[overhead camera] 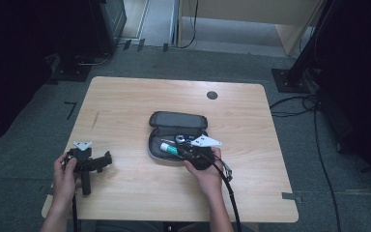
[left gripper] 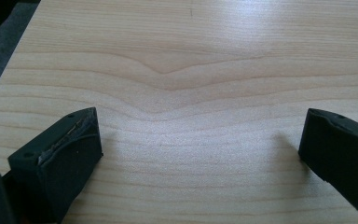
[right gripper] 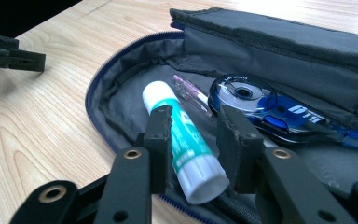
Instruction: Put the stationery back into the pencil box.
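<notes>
High view shows the wooden table (overhead camera: 125, 96) as the biggest thing, pale and with a small dark round cap (overhead camera: 212, 95) near its far edge. On the middle of the table lies the open pencil case (overhead camera: 178, 121), dark grey, with its lid folded back to the far side and its tray toward the person. Near the front left corner of the table the left gripper (overhead camera: 107, 160) lies low over the wood in the person's left hand (overhead camera: 65, 176), well apart from the case; in the left gripper view its two black jaws stand wide apart with nothing except bare wood between them. The right hand (overhead camera: 207, 174) holds the right gripper (overhead camera: 186, 151) at the near edge of the case, pointing into the tray. In the right gripper view the pencil case (right gripper: 279, 51) has a blue zipper line along its rim, and inside it a blue correction tape roller (right gripper: 270, 109) lies against the far wall. Just beside the roller lies a thin clear pen (right gripper: 191, 95). The glue stick (right gripper: 186, 140), white with a green label, lies in the tray at the left of the roller, with its base toward the camera, and the right gripper (right gripper: 196, 128) has its jaws on both sides of it. The jaws are partly closed around the glue stick; I cannot tell whether the pads already press on it.
</notes>
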{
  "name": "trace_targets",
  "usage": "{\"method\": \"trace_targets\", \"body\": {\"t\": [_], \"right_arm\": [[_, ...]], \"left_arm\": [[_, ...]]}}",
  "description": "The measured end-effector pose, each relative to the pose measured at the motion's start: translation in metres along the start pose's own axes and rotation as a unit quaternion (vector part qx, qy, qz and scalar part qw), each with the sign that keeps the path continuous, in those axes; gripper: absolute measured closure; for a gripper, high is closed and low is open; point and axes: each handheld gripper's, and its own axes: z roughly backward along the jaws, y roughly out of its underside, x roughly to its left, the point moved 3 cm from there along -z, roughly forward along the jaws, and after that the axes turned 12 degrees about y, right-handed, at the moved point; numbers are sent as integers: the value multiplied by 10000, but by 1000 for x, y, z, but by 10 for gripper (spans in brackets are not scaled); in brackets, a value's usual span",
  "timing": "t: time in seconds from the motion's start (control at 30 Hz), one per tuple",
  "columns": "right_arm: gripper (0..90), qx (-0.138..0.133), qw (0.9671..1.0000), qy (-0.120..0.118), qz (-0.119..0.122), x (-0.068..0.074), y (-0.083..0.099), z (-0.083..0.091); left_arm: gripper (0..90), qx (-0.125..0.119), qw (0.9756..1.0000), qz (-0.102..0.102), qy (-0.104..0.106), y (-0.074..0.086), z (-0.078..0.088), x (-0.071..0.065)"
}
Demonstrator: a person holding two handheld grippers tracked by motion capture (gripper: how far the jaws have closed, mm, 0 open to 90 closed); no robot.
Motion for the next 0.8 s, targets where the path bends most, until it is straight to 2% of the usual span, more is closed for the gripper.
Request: {"method": "trace_targets", "body": {"t": [0.1, 0.33, 0.57, 0.63, 0.7, 0.77, 0.8], "right_arm": [[687, 32, 10000, 41, 50, 1, 1, -1], [678, -48, 10000, 54, 3, 1, 1, 1], [484, -153, 9996, 231, 6, 1, -2, 8], [432, -206, 9995, 255, -5, -3, -4, 13], [416, -212, 9994, 275, 4, -4, -4, 15], [372, -202, 9992, 354, 14, -7, -4, 19], [320, -182, 9988, 445, -5, -11, -3, 22]], "left_arm": [[0, 1, 10000, -1, 0, 0, 0, 0], [0, 0, 10000, -1, 0, 0, 0, 0], [0, 1, 10000, 0, 1, 0, 0, 0], [0, 1, 10000, -1, 0, 0, 0, 0], [0, 0, 10000, 0, 1, 0, 0, 0], [0, 0, 10000, -1, 0, 0, 0, 0], [0, 1, 10000, 0, 0, 0, 0, 0]]}}
